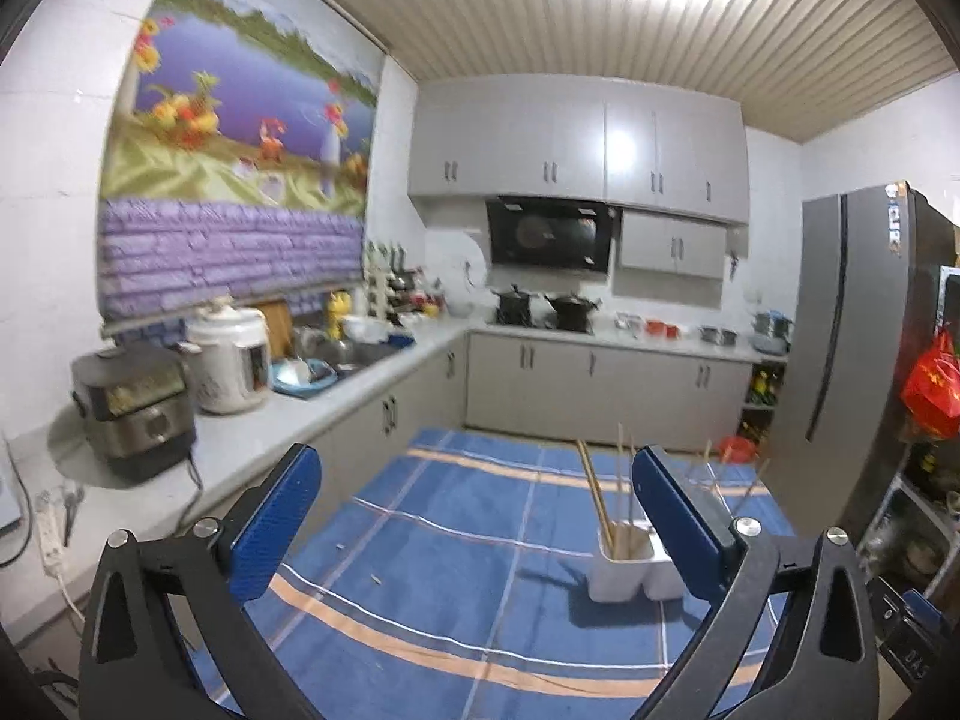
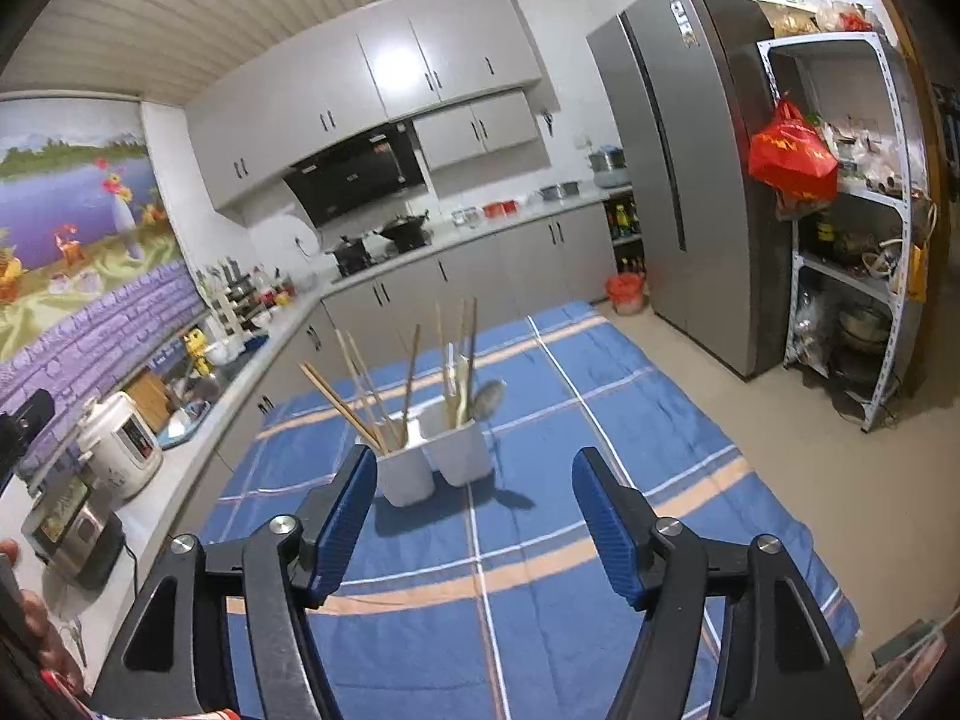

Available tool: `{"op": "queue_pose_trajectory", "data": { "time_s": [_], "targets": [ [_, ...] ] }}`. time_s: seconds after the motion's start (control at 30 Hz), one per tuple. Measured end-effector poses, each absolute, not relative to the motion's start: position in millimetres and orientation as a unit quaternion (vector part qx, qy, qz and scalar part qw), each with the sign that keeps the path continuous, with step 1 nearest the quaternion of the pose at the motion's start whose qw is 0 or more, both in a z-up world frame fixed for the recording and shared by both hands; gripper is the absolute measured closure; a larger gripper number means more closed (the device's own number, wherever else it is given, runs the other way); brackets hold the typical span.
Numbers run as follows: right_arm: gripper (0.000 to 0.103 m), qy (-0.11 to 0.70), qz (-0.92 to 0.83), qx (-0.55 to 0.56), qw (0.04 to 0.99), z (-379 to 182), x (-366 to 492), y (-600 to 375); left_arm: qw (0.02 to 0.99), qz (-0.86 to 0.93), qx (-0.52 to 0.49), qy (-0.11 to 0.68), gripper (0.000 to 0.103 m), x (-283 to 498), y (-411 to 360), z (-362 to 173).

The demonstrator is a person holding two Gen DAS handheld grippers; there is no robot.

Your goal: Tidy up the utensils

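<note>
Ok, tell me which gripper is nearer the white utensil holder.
Right, probably. The right gripper faces the white utensil holder head-on, the holder just past its open fingertips. The left gripper stands open off to the side, with the holder behind its right finger.

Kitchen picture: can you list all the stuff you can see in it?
cloth: one, blue with stripes, on the table
holder: one, white, two cups, on the cloth
chopsticks: several, tan, upright in the holder
fridge: one, grey, far right
red bag: one, hanging by the shelf
rice cooker: one, white, on the left counter
left hand-held gripper: blue pads, open, empty
right hand-held gripper: blue pads, open, empty
</note>
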State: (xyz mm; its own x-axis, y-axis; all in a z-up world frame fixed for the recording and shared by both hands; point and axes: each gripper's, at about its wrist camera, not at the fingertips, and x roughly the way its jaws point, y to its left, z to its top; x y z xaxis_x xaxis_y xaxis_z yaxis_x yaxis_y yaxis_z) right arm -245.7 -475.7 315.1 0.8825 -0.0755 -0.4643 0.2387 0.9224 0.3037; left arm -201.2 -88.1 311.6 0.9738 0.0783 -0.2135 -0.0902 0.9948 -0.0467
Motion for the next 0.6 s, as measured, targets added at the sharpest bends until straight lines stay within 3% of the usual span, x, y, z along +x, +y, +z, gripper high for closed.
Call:
{"op": "queue_pose_trajectory", "data": {
  "time_s": [0.3,0.6],
  "targets": [
    [0.028,0.207,-0.072,0.152,0.964,316,-247,-466,0.995,0.039,-0.007,0.093,0.000,-227,-90,321],
    [0.024,0.208,-0.104,0.123,0.965,300,-250,-484,0.988,-0.021,0.004,0.153,0.000,-217,-126,295]
  ]
}}
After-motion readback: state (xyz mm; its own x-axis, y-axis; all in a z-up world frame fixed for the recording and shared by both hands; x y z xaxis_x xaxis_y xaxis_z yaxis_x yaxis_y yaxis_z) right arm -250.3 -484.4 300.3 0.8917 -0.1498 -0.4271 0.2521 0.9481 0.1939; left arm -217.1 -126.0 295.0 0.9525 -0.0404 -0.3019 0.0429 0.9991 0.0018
